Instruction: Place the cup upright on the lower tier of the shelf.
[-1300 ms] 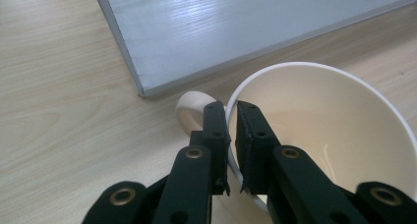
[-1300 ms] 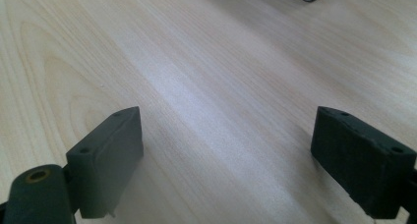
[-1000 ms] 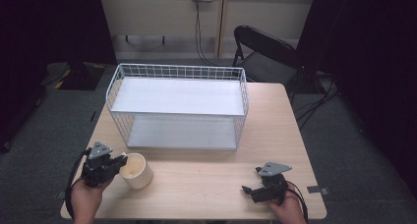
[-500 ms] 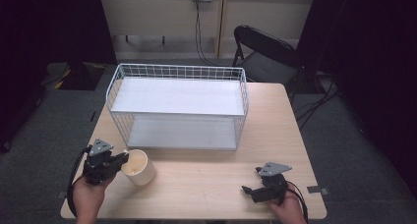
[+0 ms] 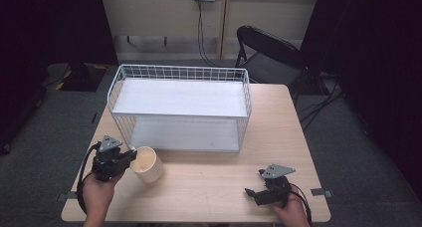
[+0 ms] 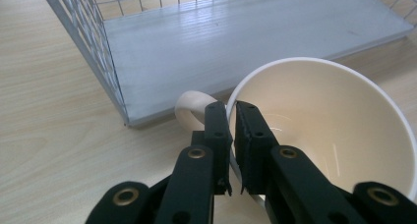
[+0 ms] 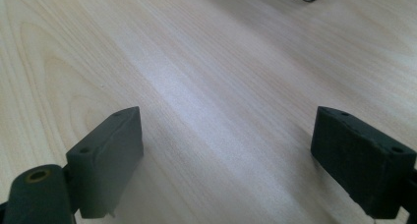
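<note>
One cream mug (image 5: 146,164) stands on the table (image 5: 214,187) at about seven o'clock, just in front of the single white wire rack (image 5: 181,107). The left tool (image 6: 232,130) is clamped on its rim wall beside the handle (image 6: 189,111). It looks rigid, glazed and probably slippery, breakable if dropped; the rim seems a workable hold. The right tool (image 5: 260,191), at five o'clock, rests spread wide and empty.
</note>
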Demonstrator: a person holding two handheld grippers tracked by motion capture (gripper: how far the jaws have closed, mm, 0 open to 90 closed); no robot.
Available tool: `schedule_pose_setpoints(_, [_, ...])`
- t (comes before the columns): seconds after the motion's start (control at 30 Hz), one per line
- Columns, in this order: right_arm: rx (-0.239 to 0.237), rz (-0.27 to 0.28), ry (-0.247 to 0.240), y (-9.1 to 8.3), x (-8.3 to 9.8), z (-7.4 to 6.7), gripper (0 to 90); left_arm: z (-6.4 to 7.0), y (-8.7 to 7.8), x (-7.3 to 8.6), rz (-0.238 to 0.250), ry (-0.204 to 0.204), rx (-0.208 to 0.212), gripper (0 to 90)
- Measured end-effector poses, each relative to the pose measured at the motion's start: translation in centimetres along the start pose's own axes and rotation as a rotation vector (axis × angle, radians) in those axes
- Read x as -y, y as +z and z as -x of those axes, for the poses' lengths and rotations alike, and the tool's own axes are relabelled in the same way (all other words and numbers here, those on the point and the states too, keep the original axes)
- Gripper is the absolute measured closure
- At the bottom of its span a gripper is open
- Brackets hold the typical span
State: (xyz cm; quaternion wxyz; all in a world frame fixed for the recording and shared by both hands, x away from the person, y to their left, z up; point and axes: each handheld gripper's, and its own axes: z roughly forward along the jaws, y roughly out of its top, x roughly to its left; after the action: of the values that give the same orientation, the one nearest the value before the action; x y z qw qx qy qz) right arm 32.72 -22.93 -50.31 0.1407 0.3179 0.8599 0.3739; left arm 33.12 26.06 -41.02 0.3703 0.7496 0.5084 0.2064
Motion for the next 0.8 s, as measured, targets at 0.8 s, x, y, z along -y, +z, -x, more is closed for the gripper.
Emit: schedule_pose_setpoints(0.8, [0.0, 0.0, 0.0, 0.0, 0.0, 0.0, 11.7, 1.3, 1.5, -1.7, 0.073, -0.004, -0.043, 85.2])
